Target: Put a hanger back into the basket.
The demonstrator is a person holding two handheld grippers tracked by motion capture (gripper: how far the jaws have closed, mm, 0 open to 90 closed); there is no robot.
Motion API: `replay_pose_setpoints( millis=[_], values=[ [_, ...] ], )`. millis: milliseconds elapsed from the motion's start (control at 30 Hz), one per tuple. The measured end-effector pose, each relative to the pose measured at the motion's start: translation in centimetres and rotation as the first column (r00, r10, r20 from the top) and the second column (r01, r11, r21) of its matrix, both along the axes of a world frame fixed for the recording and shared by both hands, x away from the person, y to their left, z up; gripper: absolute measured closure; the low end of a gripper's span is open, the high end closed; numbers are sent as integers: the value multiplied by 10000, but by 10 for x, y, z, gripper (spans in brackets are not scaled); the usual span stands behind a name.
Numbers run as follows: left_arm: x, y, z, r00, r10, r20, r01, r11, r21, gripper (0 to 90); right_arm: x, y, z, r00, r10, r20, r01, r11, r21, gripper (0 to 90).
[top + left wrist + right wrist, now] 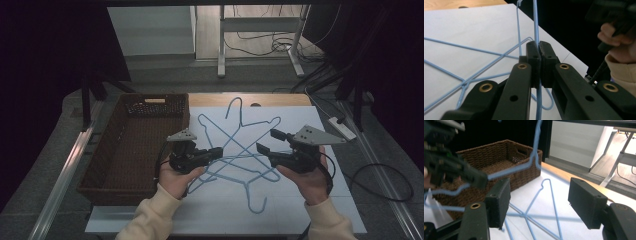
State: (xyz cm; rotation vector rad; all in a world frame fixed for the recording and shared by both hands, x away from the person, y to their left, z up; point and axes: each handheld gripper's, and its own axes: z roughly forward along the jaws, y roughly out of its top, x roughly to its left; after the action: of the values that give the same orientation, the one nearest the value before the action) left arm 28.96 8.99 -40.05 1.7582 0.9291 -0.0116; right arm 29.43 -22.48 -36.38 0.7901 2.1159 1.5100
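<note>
My left gripper (218,151) is clenched on a thin light-blue wire hanger (535,30); in the left gripper view its wire runs straight up between my 2 pressed-together pads (533,53) and out above them. In the right gripper view that same hanger (534,155) hangs in the air, bent at a shoulder corner, in front of the brown wicker basket (499,152). My right gripper (265,142) is released, its jaws spread wide with nothing between them, hovering over the white table (300,122) just to the right of my left one. More blue hangers (235,135) lie crossed in a loose pile on the table, thin wire triangles with curled hooks, one hook (257,202) pointing toward me. The basket (135,145) stands at the table's left edge.
</note>
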Motion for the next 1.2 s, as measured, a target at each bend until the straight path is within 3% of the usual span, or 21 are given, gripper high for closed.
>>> replay_pose_setpoints(
  millis=[367, 500, 667, 1200],
  values=[
    [2, 27, 21, 9989, 216, 424, -203, 9993, -316, 871, -2, -30, -43, 9949, -334, -953, 322, 9994, -140, 321],
    [3, 36, 27, 9979, 330, 563, -311, 9990, -330, 871, -2, -36, -54, 9930, -464, -1089, 435, 9986, -292, 309],
    [4, 57, 33, 9953, 608, 749, -590, 9979, -256, 871, 1, -49, -75, 9827, -966, -1579, 923, 9951, -343, 305],
    [4, 116, 30, 9814, 1512, 1184, -1500, 9885, -193, 871, 8, -59, -104, 9672, -1485, -2061, 1328, 9872, -885, 302]
  ],
)
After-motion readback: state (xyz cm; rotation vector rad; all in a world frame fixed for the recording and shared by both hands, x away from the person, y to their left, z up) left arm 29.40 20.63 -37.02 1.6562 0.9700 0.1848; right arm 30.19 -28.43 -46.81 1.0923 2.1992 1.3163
